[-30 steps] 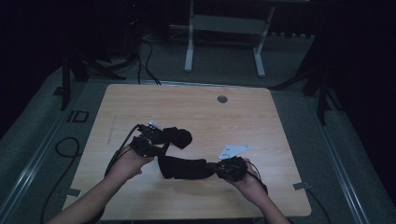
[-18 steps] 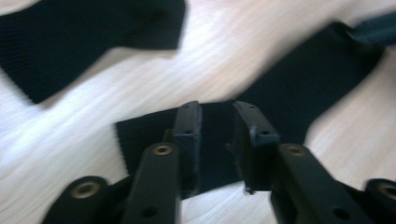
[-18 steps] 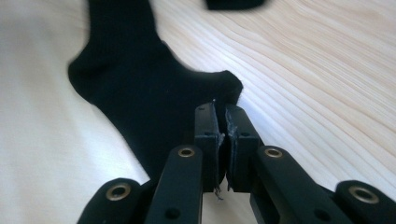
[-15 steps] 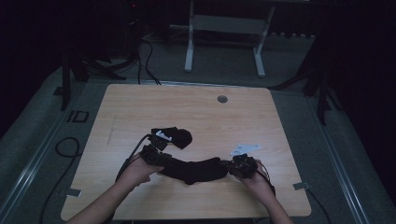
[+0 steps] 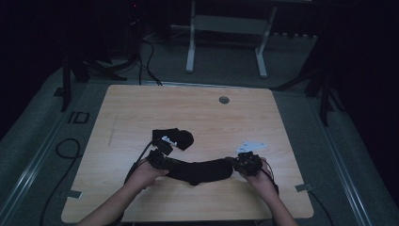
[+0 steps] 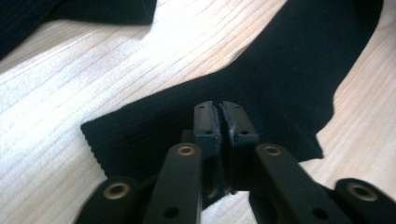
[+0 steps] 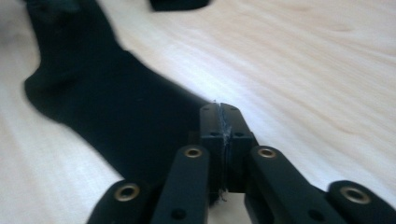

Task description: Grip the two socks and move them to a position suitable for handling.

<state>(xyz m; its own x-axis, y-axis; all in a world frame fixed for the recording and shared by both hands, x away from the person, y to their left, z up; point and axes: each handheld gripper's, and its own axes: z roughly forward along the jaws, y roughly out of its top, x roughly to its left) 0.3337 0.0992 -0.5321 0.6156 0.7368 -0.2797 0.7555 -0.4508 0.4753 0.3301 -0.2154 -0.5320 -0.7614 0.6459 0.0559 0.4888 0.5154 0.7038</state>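
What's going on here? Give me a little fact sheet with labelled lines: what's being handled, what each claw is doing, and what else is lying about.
Item handled: black sock, stretched flat between the two claws
Left claw: shut, pinching the sock's ribbed cuff end
Right claw: shut, pinching the sock's other end
Surface: wooden table
Also there: second black sock, bunched up just beyond the left claw
Table detail: small round grommet near the far edge
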